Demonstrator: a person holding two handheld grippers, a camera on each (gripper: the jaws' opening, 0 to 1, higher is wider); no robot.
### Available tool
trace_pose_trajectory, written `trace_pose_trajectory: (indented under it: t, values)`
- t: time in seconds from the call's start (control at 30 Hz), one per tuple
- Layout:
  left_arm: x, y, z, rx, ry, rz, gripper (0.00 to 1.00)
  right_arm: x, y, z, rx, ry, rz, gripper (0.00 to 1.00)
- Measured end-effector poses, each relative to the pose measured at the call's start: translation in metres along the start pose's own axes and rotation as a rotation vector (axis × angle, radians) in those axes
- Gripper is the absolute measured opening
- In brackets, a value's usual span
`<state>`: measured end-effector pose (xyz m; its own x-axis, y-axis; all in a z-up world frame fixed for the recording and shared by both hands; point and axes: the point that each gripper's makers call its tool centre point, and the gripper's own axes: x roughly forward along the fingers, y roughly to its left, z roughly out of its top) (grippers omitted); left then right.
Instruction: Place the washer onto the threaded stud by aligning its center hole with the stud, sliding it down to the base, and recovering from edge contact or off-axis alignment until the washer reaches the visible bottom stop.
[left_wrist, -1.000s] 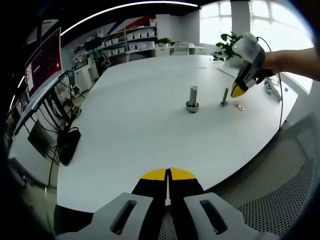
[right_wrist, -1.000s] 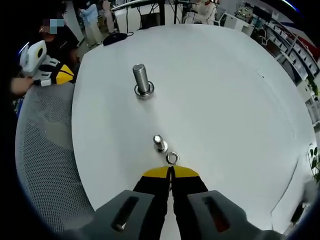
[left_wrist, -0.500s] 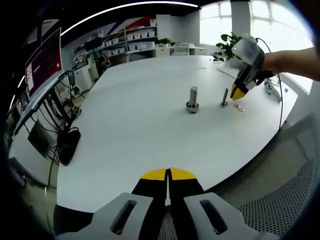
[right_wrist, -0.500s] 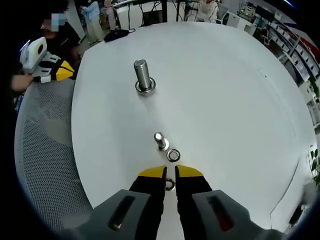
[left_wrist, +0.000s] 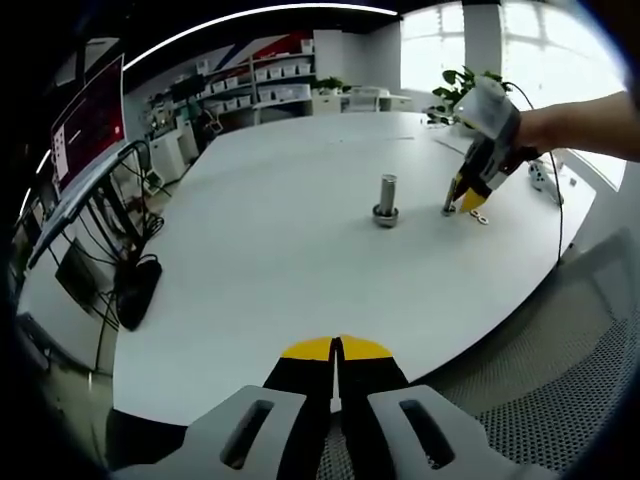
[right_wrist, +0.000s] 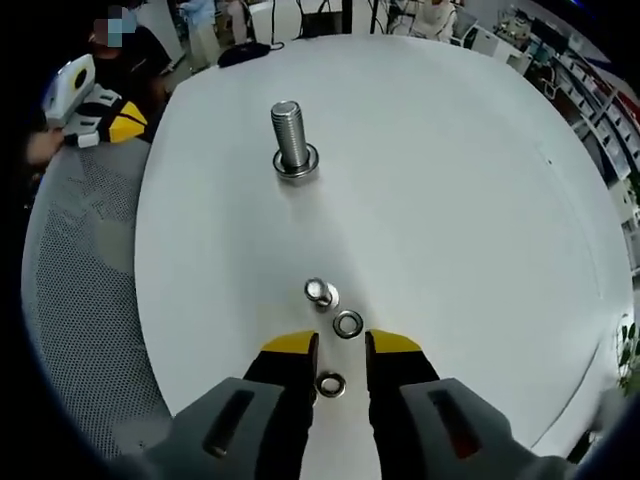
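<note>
Since 1 s ago the right gripper (right_wrist: 341, 345) has dropped toward the table (right_wrist: 450, 200) and its jaws, then together, now stand apart, straddling a washer (right_wrist: 330, 384) that lies flat on the top between them; can't tell if the tips touch it. Left gripper (left_wrist: 338, 347) hasn't budged, jaws pressed together w/ nothing in them, hovering off the near table edge.

Right gripper view gives the close look: second washer (right_wrist: 348, 324) flat just beyond the jaws, beside a small stud (right_wrist: 318, 293) standing upright, seen nearly end-on. Further out a big threaded stud (right_wrist: 291, 137) stands upright w/ a ring-shaped base. Neither washer is on a stud. Left gripper (right_wrist: 95, 108) shows at the upper left of that view, over a grey mesh chair (right_wrist: 80, 300).

Left gripper view gives the side look instead: right gripper (left_wrist: 468, 193) held in a hand (left_wrist: 535, 128), tips down at the table by the small stud (left_wrist: 449, 195), a washer (left_wrist: 480, 216) just beside it; big stud (left_wrist: 386, 196) well apart to the left. Also a red screen (left_wrist: 88, 122) w/ white text too small to read, shelves w/ bins (left_wrist: 265, 85), a plant (left_wrist: 455, 90), cables (left_wrist: 125, 240).

Metal parts are shiny steel; table is white, matte, rounded; jaw tips yellow over black, bodies light grey plastic.
</note>
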<state>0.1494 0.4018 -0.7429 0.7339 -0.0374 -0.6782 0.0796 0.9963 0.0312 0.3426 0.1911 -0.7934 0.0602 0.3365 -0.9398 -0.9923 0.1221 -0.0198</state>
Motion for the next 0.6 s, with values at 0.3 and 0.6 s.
trace_pose_trajectory:
  t: [0.3, 0.6]
  values:
    - [0.0, 0.0, 0.0001, -0.003, -0.003, -0.001, 0.0, 0.0056, -0.0012, 0.0006, -0.049, 0.033, 0.034, 0.2]
    - [0.0006, 0.0003, 0.0002, -0.006, -0.004, -0.001, 0.0, 0.0071, -0.0018, 0.0018, -0.103, 0.04, 0.03, 0.16]
